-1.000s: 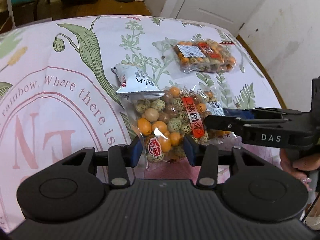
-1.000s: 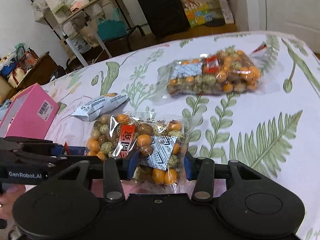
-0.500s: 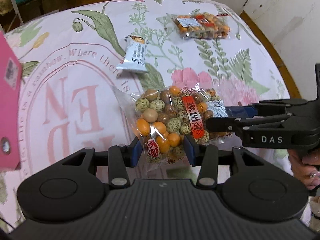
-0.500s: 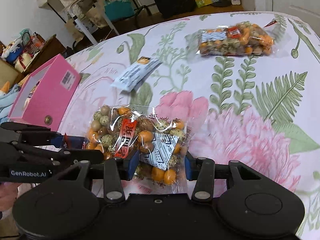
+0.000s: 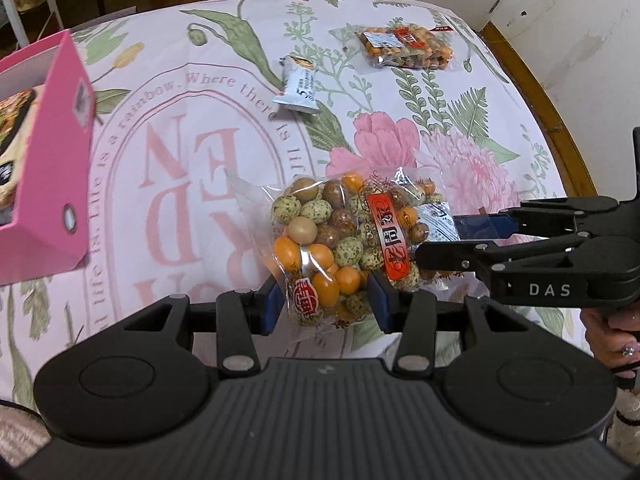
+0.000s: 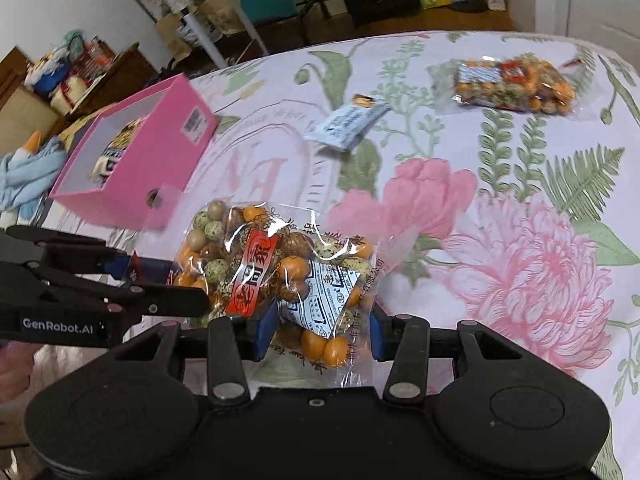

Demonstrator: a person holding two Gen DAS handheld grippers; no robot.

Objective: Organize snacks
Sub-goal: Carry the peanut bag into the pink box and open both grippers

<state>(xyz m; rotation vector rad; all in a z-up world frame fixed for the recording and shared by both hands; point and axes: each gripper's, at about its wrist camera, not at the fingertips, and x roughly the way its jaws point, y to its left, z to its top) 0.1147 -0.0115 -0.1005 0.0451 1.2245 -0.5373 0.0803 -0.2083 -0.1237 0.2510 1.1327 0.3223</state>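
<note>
Both grippers hold one clear bag of coated nuts (image 5: 344, 240) in the air above the table. My left gripper (image 5: 326, 304) is shut on its near end. My right gripper (image 6: 322, 330) is shut on its other end, and the bag (image 6: 280, 276) fills that view too. A pink box (image 5: 40, 168) stands open at the left, with snack packs inside; it also shows in the right wrist view (image 6: 136, 160). A second bag of nuts (image 5: 404, 46) and a small white-blue packet (image 5: 298, 86) lie on the far side of the table.
The table has a floral cloth (image 5: 460, 160) with pink lettering, and its wooden rim (image 5: 540, 92) curves along the right. A white wall and door lie beyond it. Shelves, a dark suitcase and clutter (image 6: 240, 8) stand behind the table.
Both grippers have lifted the bag of nuts off the table and pulled it back and leftward. The pink box has come into view at the left.
</note>
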